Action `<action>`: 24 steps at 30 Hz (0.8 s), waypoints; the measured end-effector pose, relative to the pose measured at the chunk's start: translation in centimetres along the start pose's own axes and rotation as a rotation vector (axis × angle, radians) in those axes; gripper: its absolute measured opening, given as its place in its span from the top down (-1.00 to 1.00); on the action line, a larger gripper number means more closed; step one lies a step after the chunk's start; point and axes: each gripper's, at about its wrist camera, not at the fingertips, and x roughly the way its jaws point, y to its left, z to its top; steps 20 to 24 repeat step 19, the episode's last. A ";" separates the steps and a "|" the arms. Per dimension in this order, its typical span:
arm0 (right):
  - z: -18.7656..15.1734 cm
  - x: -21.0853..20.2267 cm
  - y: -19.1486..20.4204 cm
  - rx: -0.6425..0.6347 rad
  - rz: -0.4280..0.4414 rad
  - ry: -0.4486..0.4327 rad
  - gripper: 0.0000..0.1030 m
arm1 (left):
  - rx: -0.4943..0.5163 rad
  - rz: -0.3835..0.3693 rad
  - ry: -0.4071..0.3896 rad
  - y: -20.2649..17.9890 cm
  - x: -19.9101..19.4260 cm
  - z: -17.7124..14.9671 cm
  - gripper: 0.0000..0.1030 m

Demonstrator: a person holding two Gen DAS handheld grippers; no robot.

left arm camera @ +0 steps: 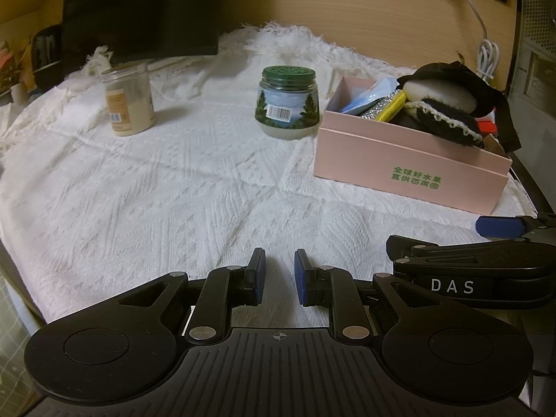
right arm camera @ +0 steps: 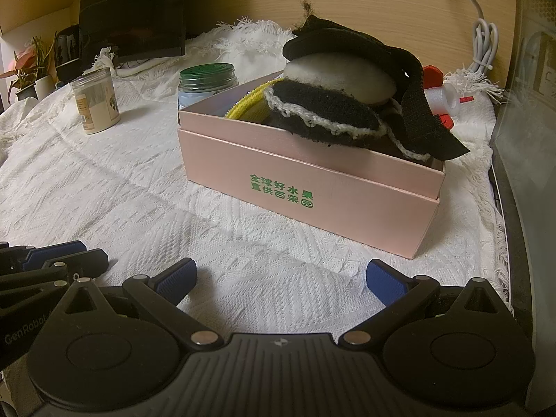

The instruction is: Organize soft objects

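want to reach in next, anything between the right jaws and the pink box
Nothing visible: only bare white cloth lies between the open right gripper and the pink box. The left gripper sits off to the side.

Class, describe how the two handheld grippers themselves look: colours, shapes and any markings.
Both are matte black plastic with round side discs, ribbed bases, silver pivot pins and blue textured pads on the fingers. The left gripper has a crosshair mark; the right gripper bears "DAS" lettering and a star mark.

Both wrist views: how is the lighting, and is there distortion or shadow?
Left wrist view: warm, dim light; fisheye bends the white cloth; the green-lidded jar casts a soft shadow. Right wrist view: same yellowish tint; the pink box is sharp, corners dark.
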 end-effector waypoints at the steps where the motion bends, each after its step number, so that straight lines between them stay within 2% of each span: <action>1: 0.0 0.0 0.0 0.000 0.000 0.000 -1.00 | -0.001 0.000 0.000 0.0 0.0 0.0 0.61; 24: 0.0 0.0 0.0 0.000 0.000 0.000 -1.00 | 0.002 0.001 0.002 -0.3 0.0 0.0 0.61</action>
